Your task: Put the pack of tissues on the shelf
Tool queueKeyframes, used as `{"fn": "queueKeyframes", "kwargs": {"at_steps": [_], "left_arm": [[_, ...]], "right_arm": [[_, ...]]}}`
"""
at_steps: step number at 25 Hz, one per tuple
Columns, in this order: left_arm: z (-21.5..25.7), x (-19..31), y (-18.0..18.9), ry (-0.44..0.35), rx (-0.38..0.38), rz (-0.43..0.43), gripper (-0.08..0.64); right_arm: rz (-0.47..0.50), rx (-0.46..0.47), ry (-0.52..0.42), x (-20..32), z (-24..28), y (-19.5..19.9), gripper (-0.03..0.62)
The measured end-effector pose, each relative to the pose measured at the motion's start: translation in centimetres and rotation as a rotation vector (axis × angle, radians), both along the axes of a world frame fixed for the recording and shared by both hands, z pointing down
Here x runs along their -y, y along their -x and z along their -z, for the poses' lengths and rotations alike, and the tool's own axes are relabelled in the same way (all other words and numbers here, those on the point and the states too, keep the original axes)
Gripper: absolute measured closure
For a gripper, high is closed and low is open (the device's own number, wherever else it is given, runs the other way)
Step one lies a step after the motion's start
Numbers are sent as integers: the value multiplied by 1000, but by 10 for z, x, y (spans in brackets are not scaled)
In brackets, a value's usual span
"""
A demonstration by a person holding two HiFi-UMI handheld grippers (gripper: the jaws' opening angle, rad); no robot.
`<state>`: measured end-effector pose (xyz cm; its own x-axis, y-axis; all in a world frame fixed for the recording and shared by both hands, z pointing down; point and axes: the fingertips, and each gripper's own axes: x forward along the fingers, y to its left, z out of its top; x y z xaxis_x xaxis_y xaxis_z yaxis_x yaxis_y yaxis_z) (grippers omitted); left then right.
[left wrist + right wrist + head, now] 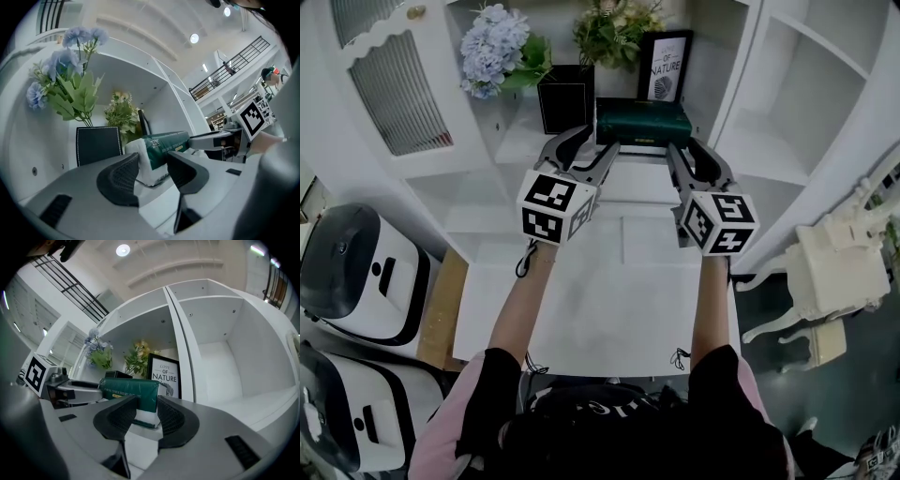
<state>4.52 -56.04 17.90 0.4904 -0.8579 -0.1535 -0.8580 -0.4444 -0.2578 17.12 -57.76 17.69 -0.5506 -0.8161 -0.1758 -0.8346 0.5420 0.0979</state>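
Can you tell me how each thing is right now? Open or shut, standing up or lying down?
Tissue pack, lying flat on the shelf.
Left gripper, jaws apart, one end of the pack at their tips.
Right gripper, jaws apart, the other end of the pack at their tips.
Picture frame, standing upright behind the pack.
Black box, upright on the shelf.
Blue flowers, standing up, in bloom.

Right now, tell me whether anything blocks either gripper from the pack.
Nothing visible does. The pack lies with one end between the jaws of the left gripper, the other between those of the right gripper. Box and frame stand behind.
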Motion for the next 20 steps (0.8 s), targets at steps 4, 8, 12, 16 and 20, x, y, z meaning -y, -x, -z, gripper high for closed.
{"fn": "queueKeyframes", "kwargs": {"at_steps": [4,8,12,16,20], "left_arm": [[-5,-2,-1,-12,65,2,356],[-19,-13,6,-7,75,9,356],[-46,-31,8,45,28,-43,356],[-78,-50,5,96,46,-73,356],[-107,-72,5,140,43,-110,356]], "right_arm": [[-22,-40,3,-2,-7,-1,425],[-22,-67,11,-13,-23,0,425],[5,-64,35,-33,-47,3,425],[7,-86,70,-51,-79,7,425],[24,-101,106,-70,-109,16,425]]}}
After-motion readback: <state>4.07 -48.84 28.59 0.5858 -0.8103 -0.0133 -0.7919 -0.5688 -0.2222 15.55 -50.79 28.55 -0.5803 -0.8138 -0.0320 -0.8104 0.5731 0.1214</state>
